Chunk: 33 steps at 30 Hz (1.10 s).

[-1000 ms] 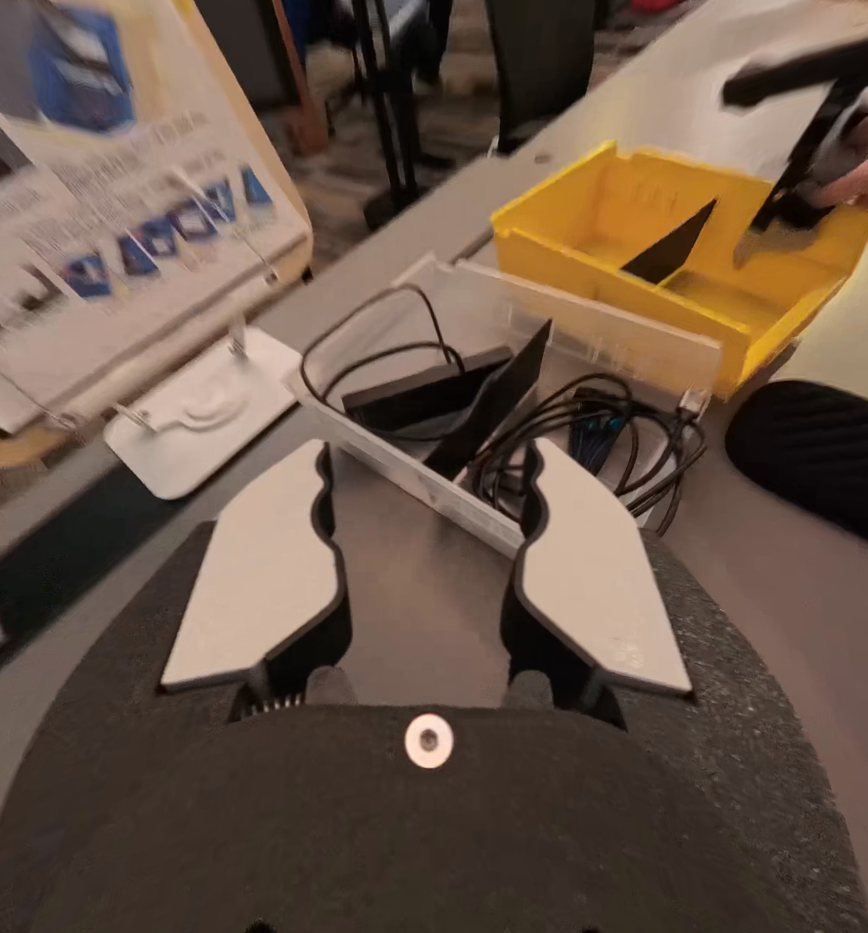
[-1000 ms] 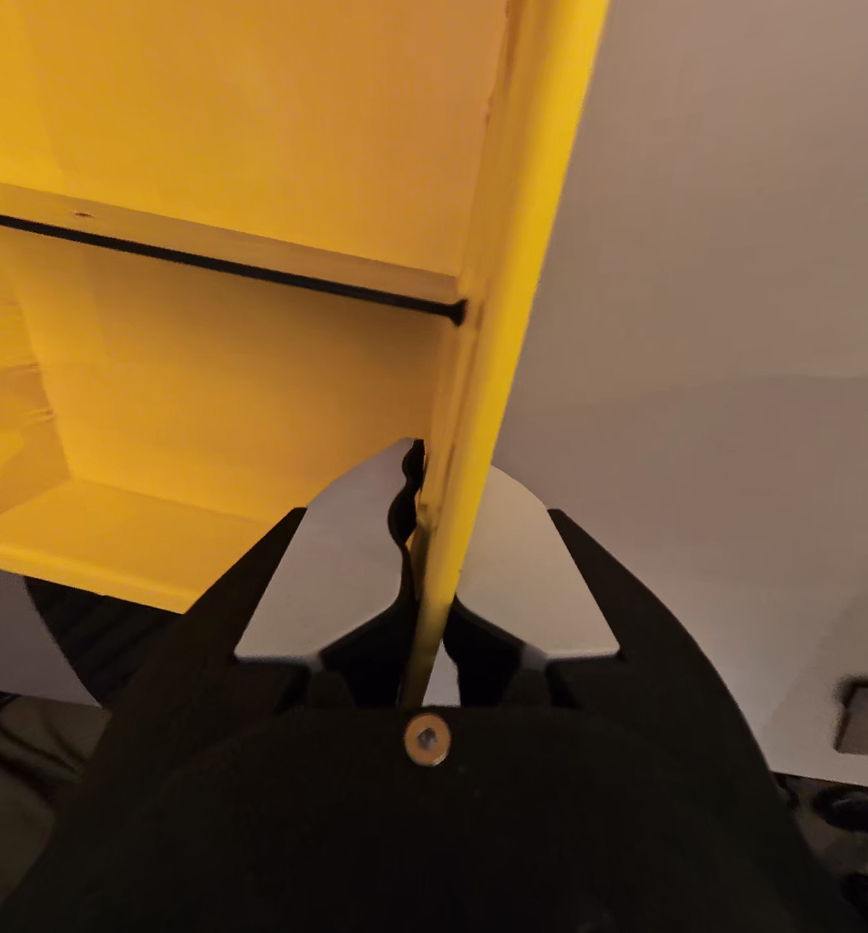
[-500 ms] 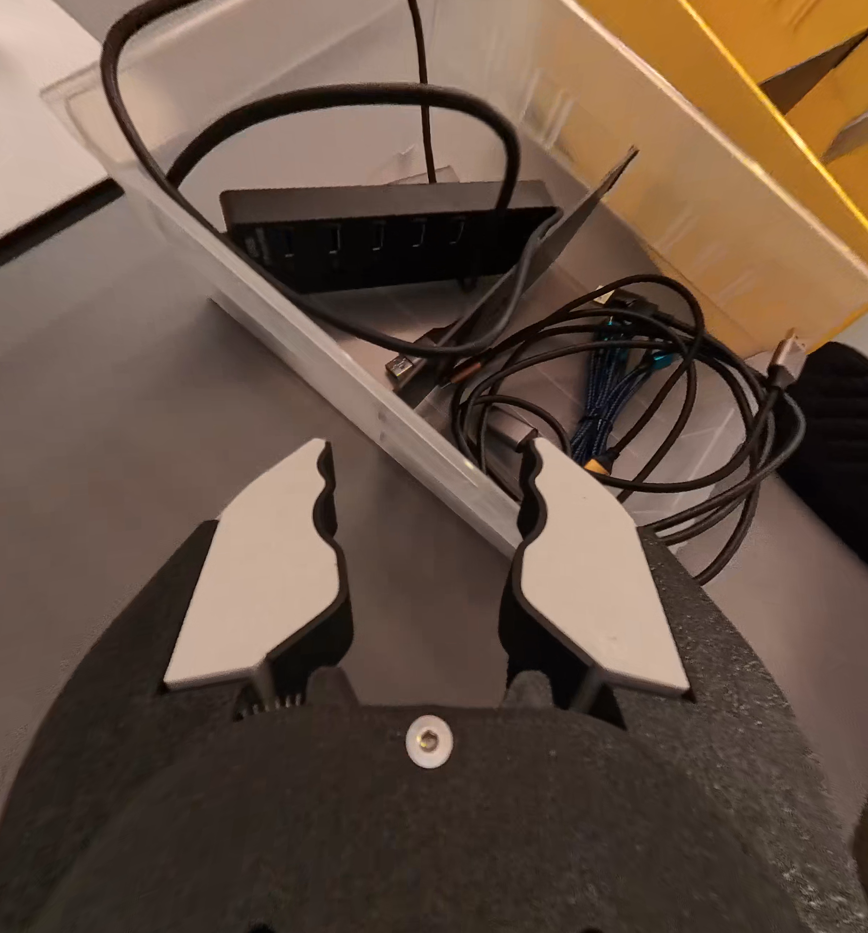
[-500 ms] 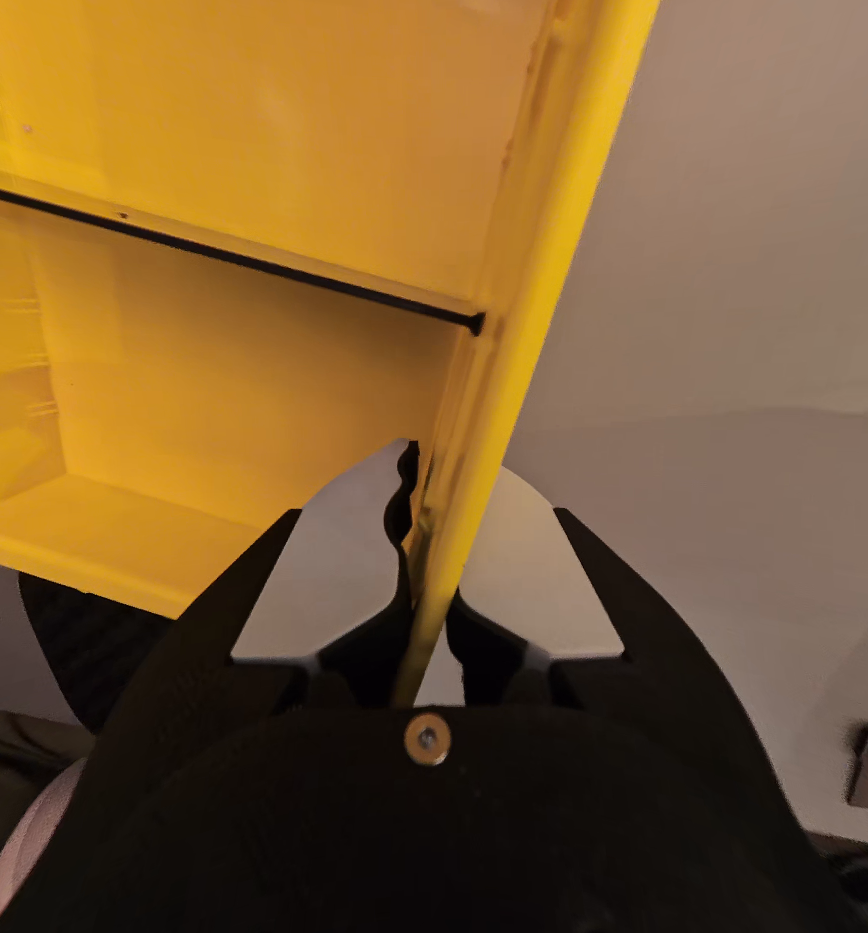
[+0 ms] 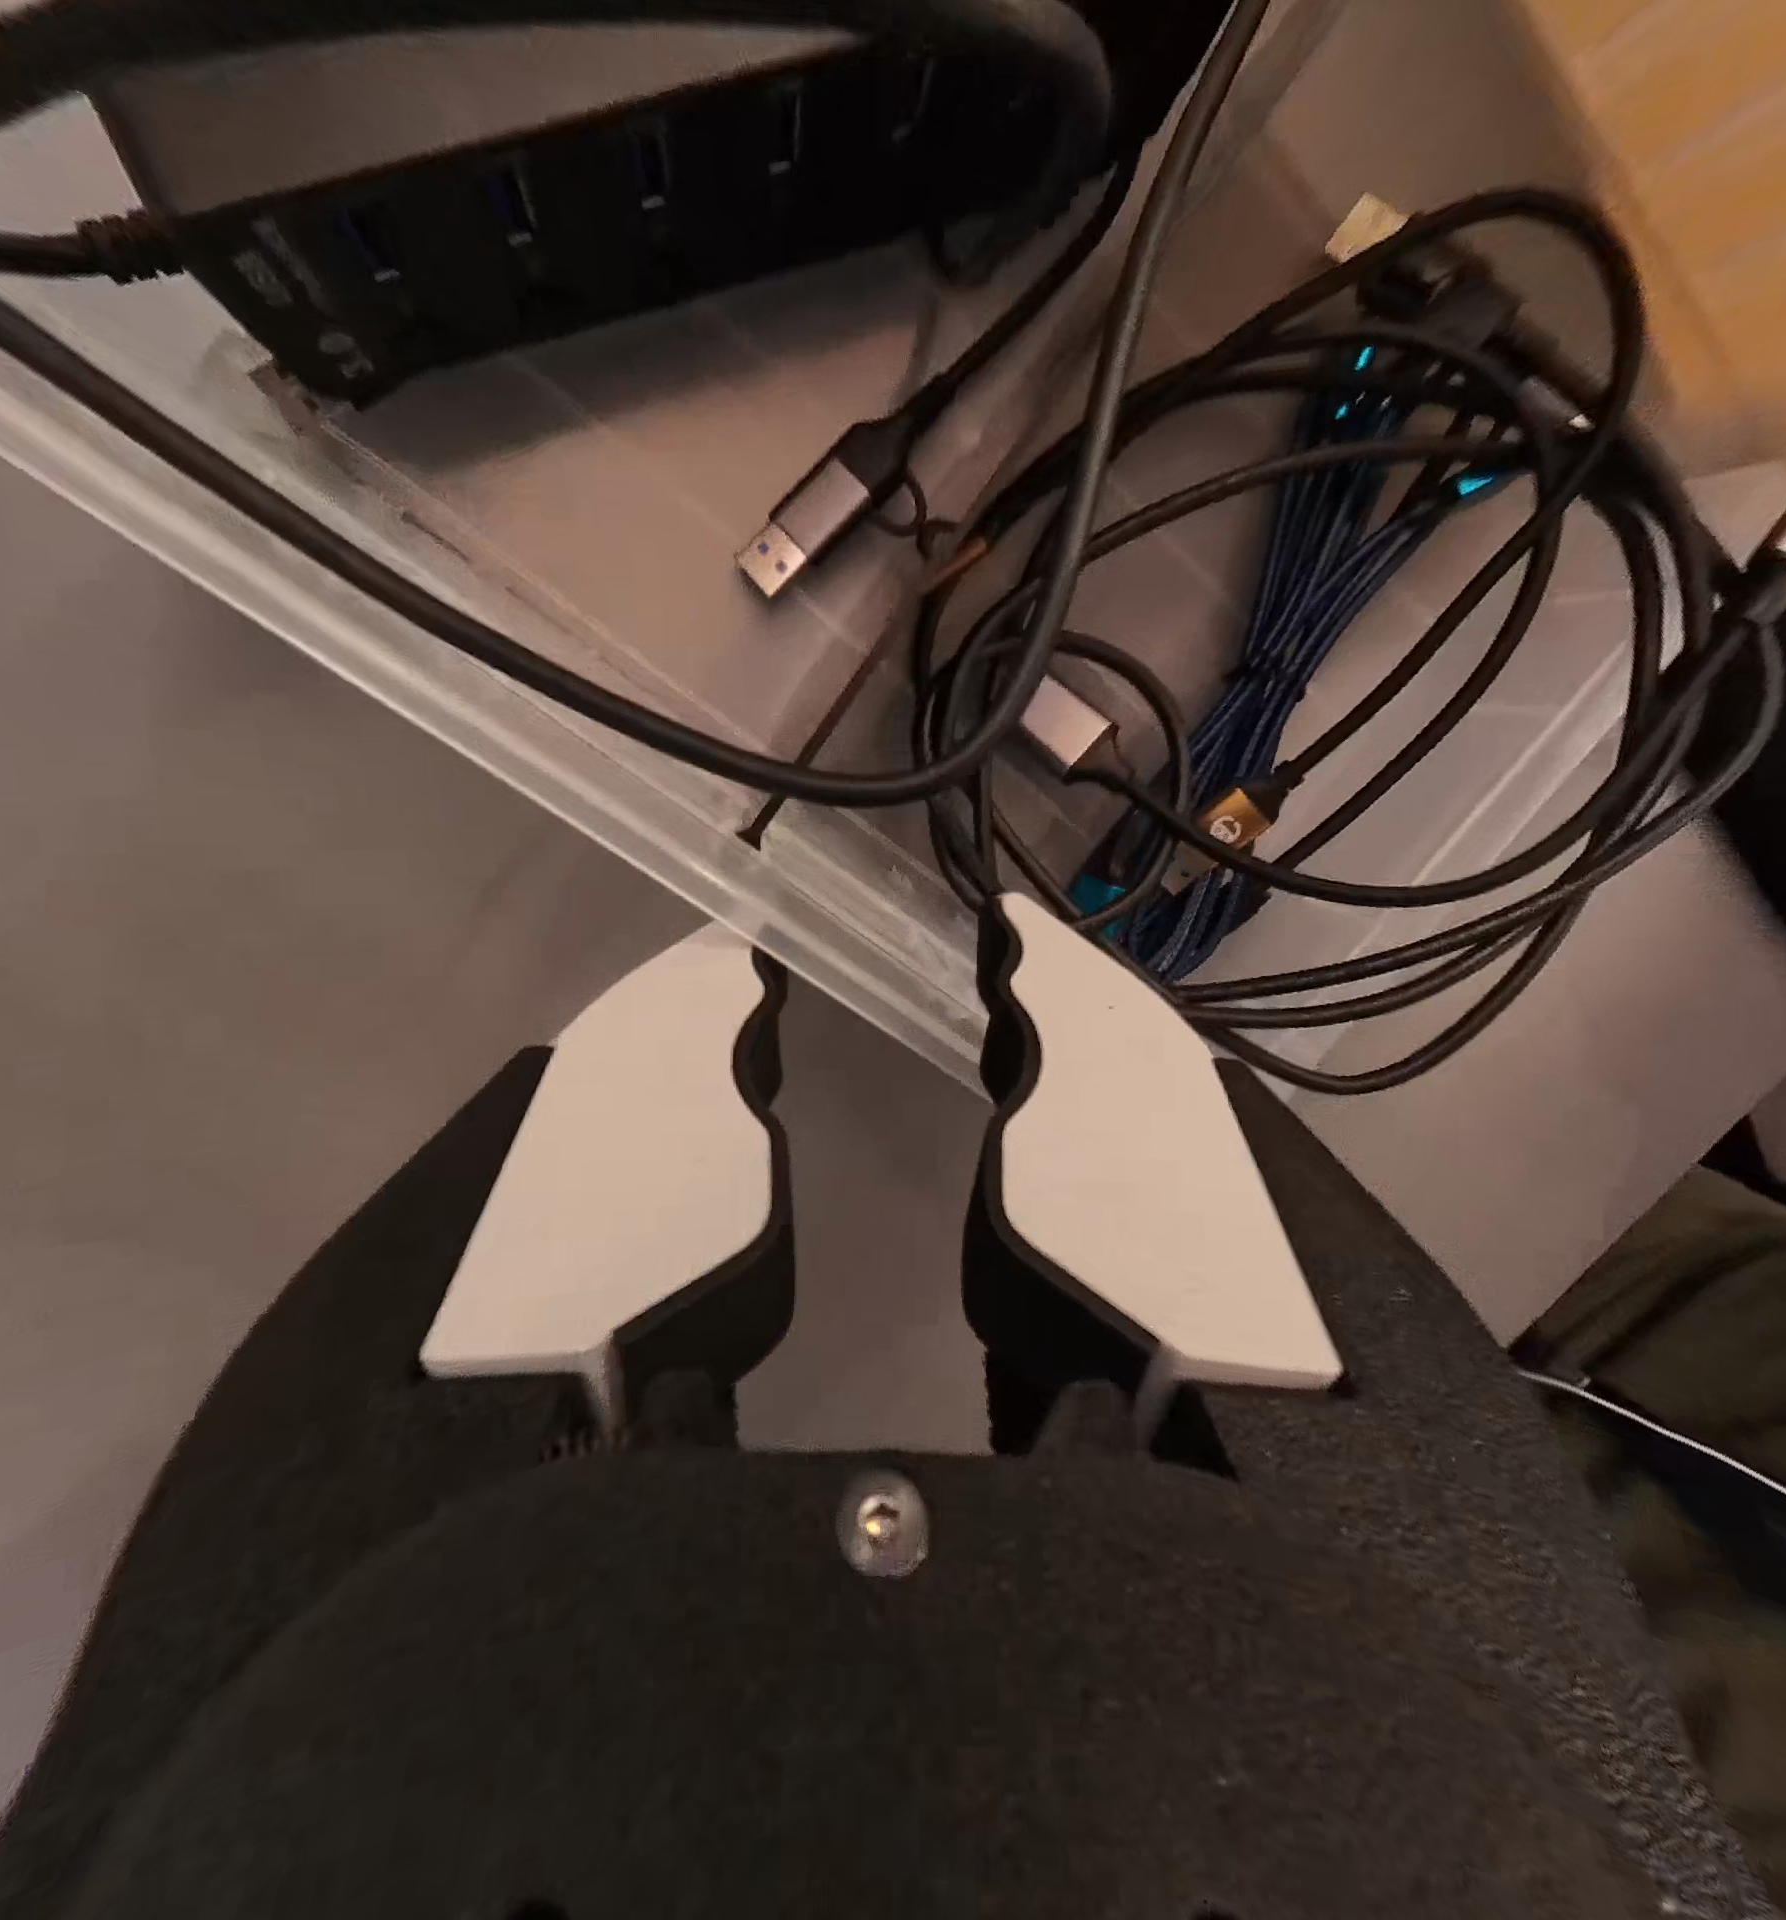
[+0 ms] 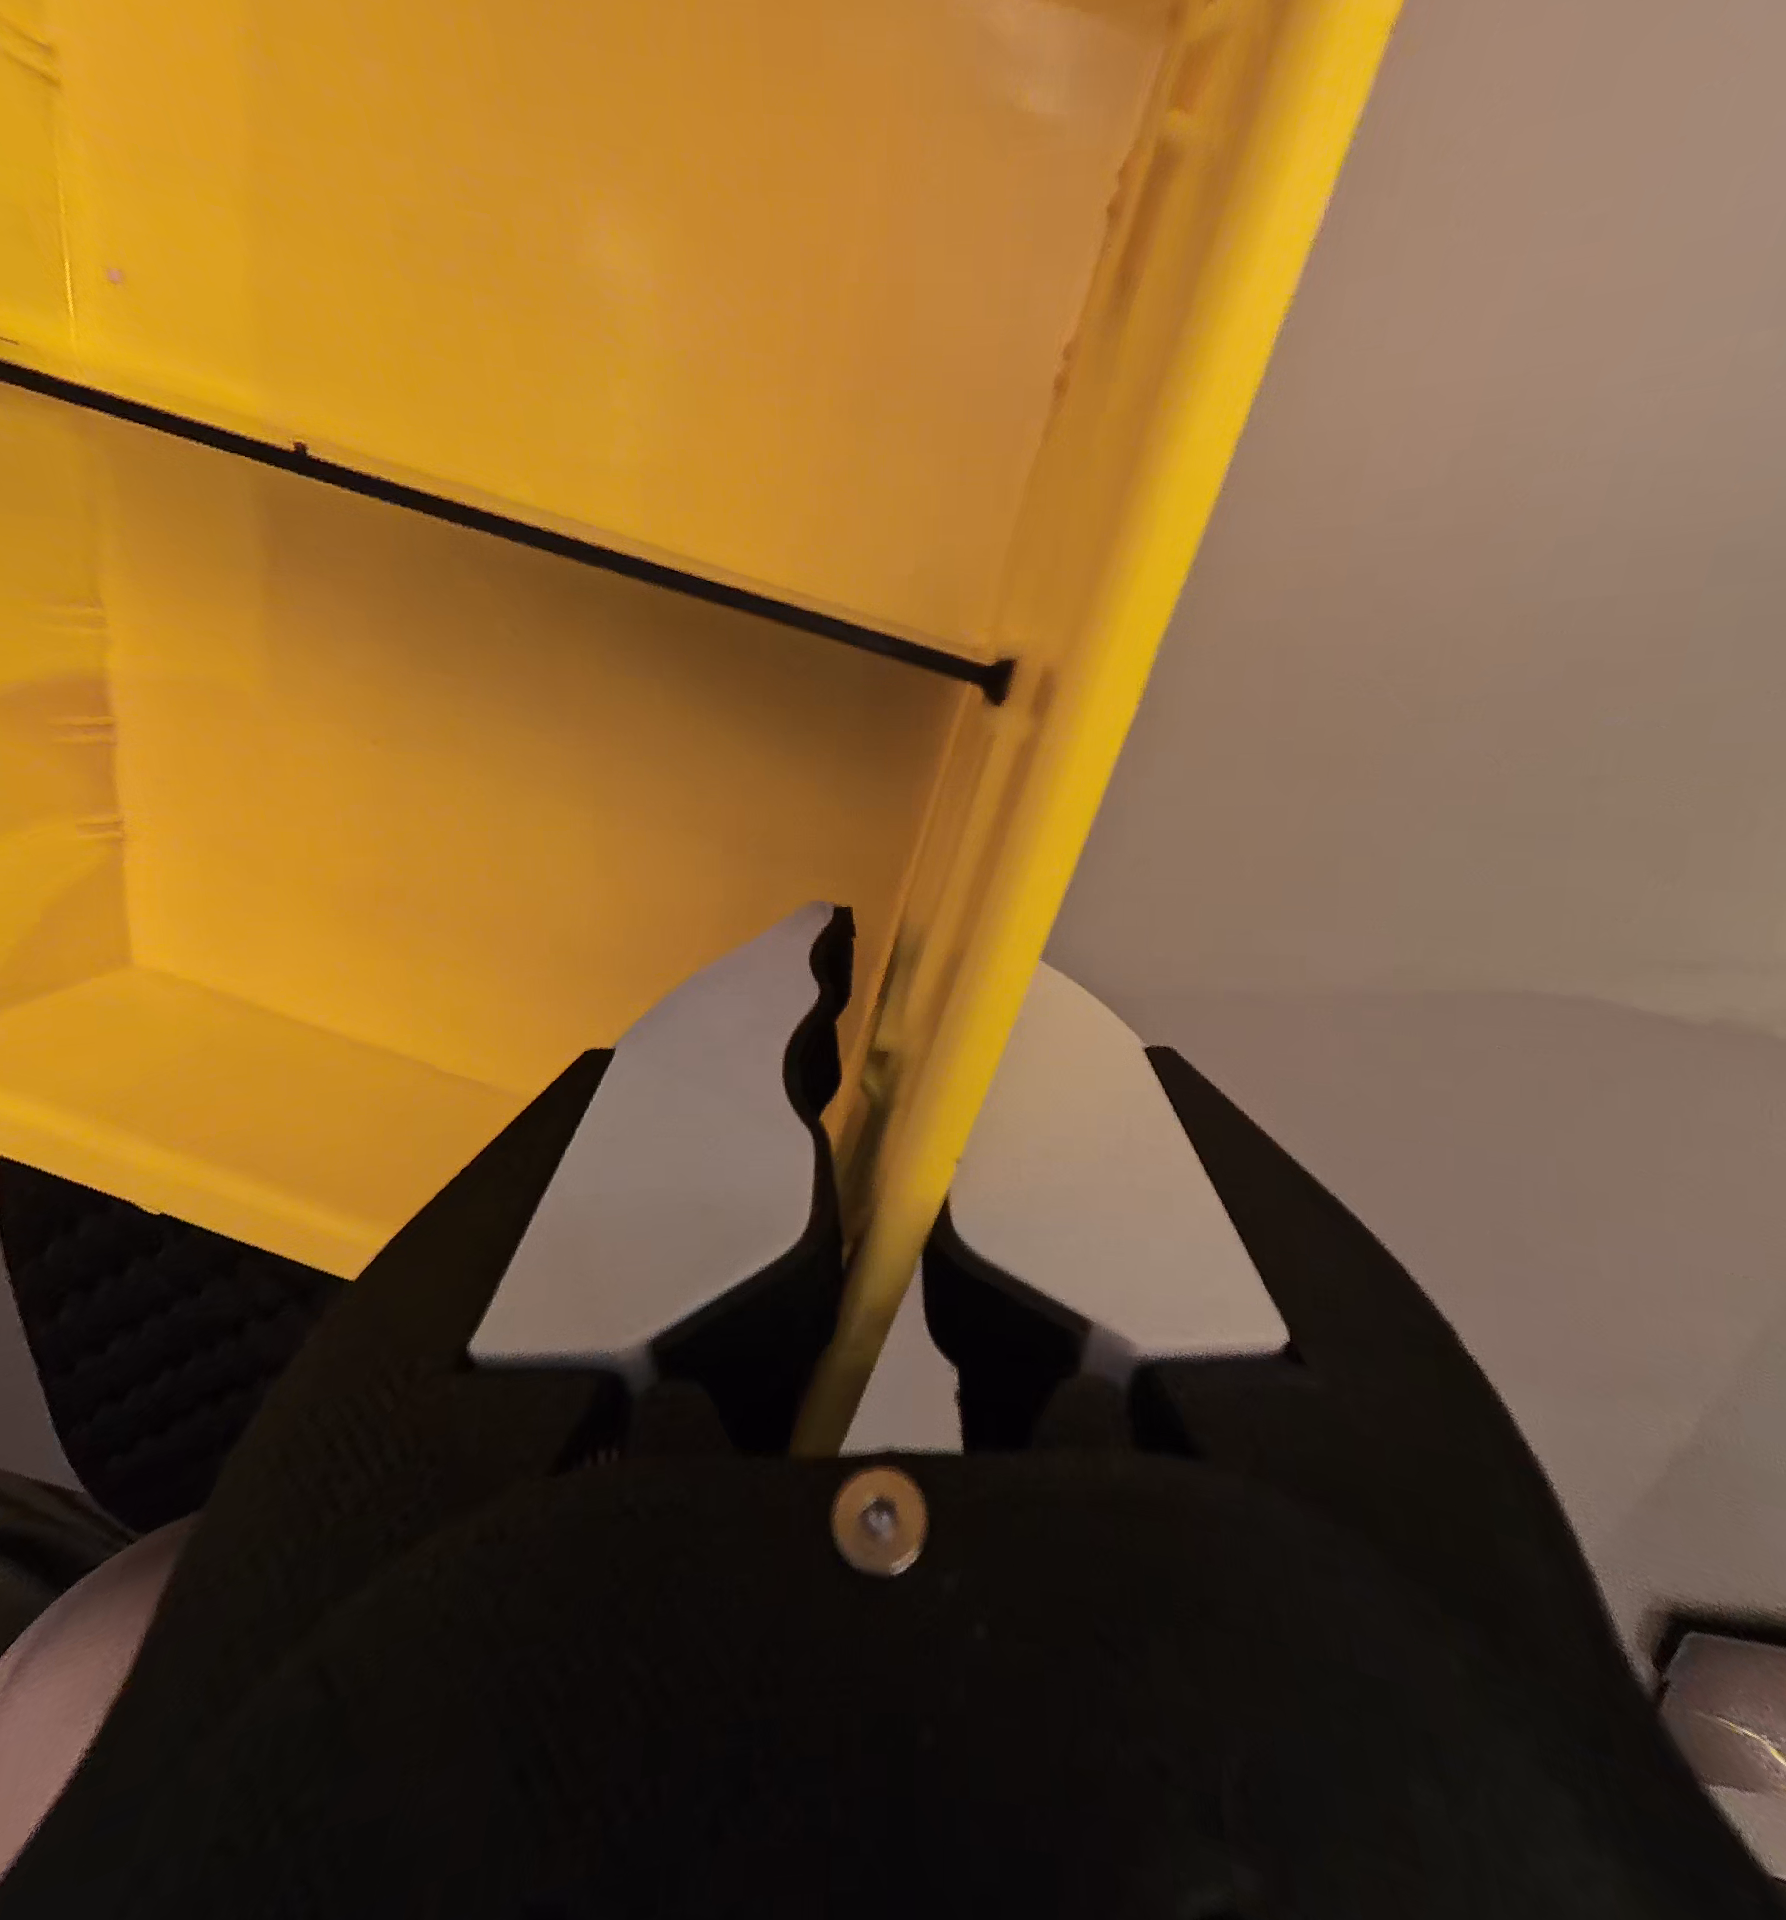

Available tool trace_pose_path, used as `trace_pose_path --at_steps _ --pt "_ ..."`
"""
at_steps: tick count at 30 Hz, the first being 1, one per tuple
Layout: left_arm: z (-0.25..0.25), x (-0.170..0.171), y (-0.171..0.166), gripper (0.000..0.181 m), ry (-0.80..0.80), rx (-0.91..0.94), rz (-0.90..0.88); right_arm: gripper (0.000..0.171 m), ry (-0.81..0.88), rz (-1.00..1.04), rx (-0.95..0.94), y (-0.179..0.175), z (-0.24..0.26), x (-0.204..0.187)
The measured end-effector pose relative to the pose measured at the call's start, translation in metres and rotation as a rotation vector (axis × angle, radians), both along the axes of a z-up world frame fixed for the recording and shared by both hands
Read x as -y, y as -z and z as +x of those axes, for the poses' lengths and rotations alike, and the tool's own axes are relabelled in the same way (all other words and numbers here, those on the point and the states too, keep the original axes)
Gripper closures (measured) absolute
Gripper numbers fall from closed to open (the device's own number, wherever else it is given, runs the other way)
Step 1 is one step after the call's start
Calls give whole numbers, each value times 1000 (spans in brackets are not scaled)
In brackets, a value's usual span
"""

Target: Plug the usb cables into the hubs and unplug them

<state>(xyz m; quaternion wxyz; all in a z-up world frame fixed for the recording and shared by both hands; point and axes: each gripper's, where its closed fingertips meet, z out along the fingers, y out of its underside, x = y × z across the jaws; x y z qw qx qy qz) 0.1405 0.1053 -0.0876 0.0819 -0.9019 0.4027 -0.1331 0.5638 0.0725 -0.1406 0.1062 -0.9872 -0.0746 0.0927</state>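
Grey tabletop (image 5: 245, 935) carries a clear plastic bin (image 5: 577, 717). Your left gripper (image 5: 878, 945) is positioned at the bin's near wall, jaws apart, with that wall crossing the gap between the tips and nothing gripped. Inside the bin, a black USB hub (image 5: 556, 229) lies in the far-left compartment. A silver-tipped USB plug (image 5: 801, 525) lies loose just beside it, and coiled black and blue cables (image 5: 1284, 665) fill the right compartment. Your right gripper (image 6: 894, 1049) is clamped on the side wall of a yellow bin (image 6: 1128, 582), one finger inside, one outside.
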Motion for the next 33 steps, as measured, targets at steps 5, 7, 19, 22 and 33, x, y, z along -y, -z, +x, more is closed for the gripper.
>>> trace_pose_path --at_steps 5,7,19,22,33 --pt "-6 2 2 162 -1 -74 -118 160 -15 0 0 0 -4 -2" --pt "-8 3 2 162 31 -132 -141 160 -15 1 -1 0 -4 -2" --pt "-76 -41 3 176 -197 -155 -142 157 -118 -7 -17 0 -28 -5" --pt "-103 -53 3 178 -309 -102 -131 152 -138 -38 -64 -1 -46 -6" --pt "-233 -39 1 178 -587 -91 -96 155 -83 -192 -60 0 -91 -8"
